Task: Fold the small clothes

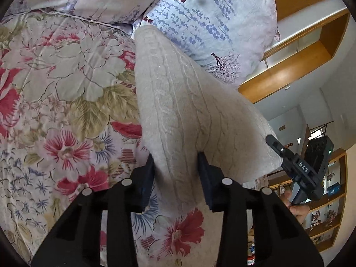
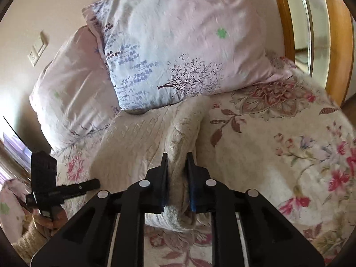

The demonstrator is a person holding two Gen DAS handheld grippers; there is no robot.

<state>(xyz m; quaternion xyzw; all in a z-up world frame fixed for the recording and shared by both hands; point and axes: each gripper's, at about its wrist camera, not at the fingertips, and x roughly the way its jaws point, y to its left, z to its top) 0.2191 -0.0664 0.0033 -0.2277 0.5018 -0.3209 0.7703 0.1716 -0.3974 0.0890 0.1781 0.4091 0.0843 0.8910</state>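
A cream cable-knit garment [image 1: 178, 100] rises off the floral quilt [image 1: 66, 93], stretched from the pillows toward me. My left gripper [image 1: 176, 158] is shut on its near edge, and the knit fills the gap between the fingers. At the right, my right gripper [image 1: 276, 143] meets the garment's other corner, held by a hand. In the right wrist view the garment [image 2: 138, 138] lies partly on the bed, and my right gripper [image 2: 176, 158] is shut on a bunched fold of it. My left gripper [image 2: 93, 182] shows at the lower left, at the garment's edge.
Two pale printed pillows [image 2: 178, 55] [image 2: 73, 93] lean at the head of the bed. A wooden frame with a mirror [image 2: 311, 22] stands to the right. Wooden shelves [image 1: 311, 51] with small items line the wall. A light switch [image 2: 37, 49] is on the wall.
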